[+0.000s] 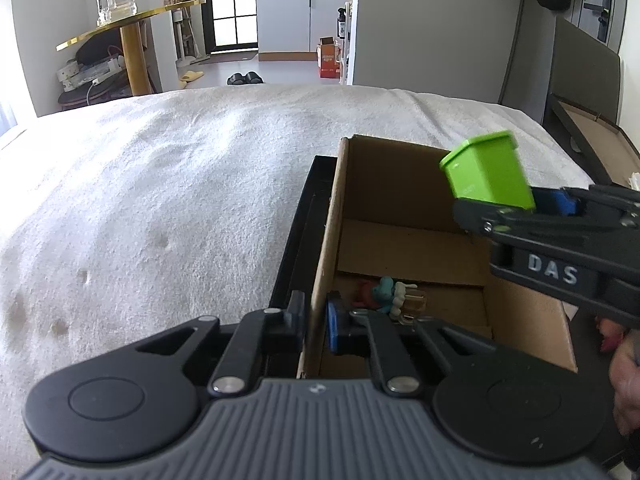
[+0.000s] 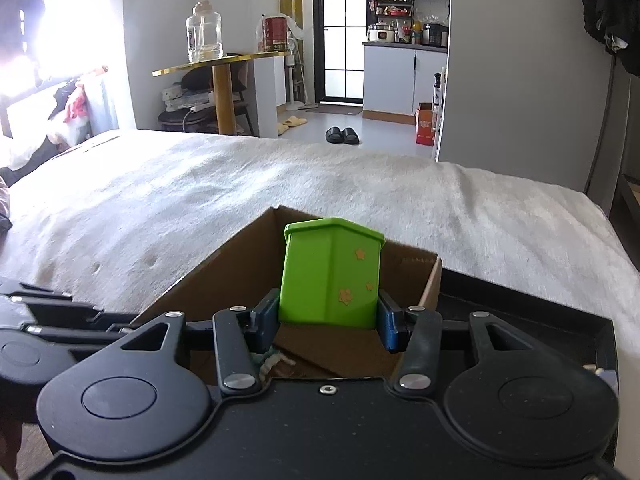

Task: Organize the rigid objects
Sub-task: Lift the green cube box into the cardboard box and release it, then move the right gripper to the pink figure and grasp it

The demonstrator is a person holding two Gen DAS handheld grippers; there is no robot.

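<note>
— Orientation of the green container (image 2: 330,274) first: which way does it point?

— Rim away from the right gripper (image 2: 328,314), base toward it, long axis running forward and up along the fingers (image 2: 266,320). They are partly open and clamp its lower sides. It hangs over the open cardboard box (image 1: 400,208).

— And the left gripper (image 1: 316,320)?

— Nearly closed, its fingers (image 1: 334,322) pinching the box's near left wall, one inside, one outside.

— Surface?

— A bed under a white fleecy blanket (image 1: 180,184). The box sits against a black tray (image 1: 304,216). Beyond are a gold-edged side table (image 2: 224,62) with a glass jar (image 2: 204,34), slippers on a pale floor, a kitchen nook.

— Anything unclear?

— Small toys (image 1: 390,294) on the box floor are too tangled to identify. A hand (image 1: 628,392) is cut off at the left view's edge.
</note>
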